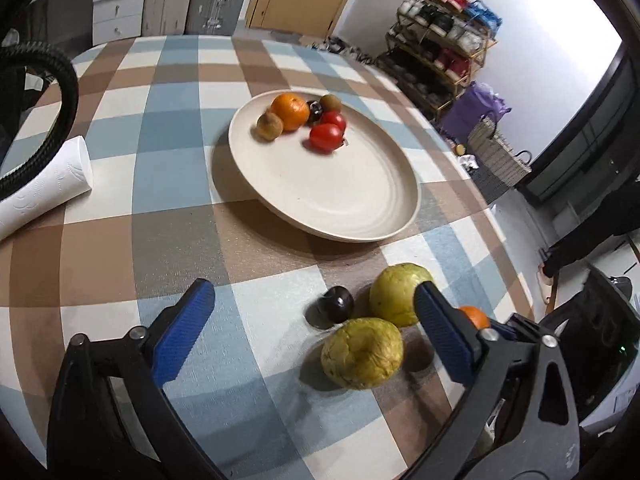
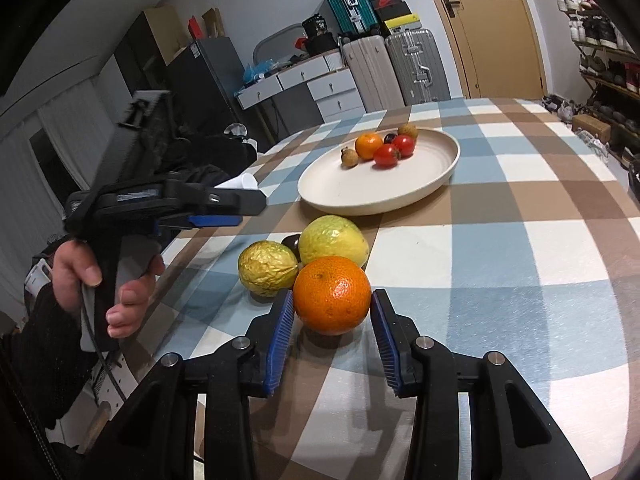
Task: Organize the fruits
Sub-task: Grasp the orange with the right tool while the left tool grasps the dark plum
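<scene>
Squeezing the orange (image 2: 332, 295) off-centre could pop it forward into the two yellow-green fruits (image 2: 267, 267) and the dark plum (image 2: 291, 243) touching it from behind, scattering them over the surface (image 2: 500, 248). Left of the orange, the left gripper (image 1: 314, 320) hangs over the surface, fingers wide apart and empty, a hand (image 2: 100, 284) on its handle. The right gripper (image 2: 331, 322) sits low, fingers apart on either side of the orange, not yet clamped. Beyond the orange, the plate (image 2: 400, 196) holds six small fruits.
</scene>
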Action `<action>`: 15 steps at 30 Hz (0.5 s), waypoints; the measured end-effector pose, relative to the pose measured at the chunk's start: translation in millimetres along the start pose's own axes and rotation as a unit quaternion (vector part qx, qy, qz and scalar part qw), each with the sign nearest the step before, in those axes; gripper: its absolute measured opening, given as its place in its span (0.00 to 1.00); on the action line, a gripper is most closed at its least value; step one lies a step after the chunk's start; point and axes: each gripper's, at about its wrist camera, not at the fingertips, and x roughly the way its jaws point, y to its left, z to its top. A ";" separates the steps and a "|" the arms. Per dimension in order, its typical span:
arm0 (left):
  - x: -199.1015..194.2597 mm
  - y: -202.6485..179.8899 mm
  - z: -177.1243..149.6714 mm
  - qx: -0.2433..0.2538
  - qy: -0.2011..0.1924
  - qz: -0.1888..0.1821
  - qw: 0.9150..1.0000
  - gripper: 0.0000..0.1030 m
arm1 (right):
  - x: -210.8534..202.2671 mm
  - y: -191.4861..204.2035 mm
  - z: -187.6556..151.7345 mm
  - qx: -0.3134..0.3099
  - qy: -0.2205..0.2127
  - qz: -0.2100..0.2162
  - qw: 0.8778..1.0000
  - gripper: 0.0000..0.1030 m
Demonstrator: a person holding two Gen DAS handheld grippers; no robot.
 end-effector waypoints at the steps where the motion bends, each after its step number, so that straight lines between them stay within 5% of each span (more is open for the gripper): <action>1: 2.4 -0.1 1.2 0.000 0.004 -0.002 1.000 0.87 | -1.6 -0.8 0.2 0.001 -0.003 0.002 1.000 0.39; 10: 27.1 -8.4 4.1 0.011 0.061 -0.010 0.998 0.42 | -7.6 -6.6 1.3 -0.003 -0.013 0.014 1.000 0.39; 15: 38.5 -7.5 3.4 -0.008 0.086 -0.035 0.996 0.32 | -10.3 -8.2 2.2 -0.002 -0.018 0.021 1.000 0.39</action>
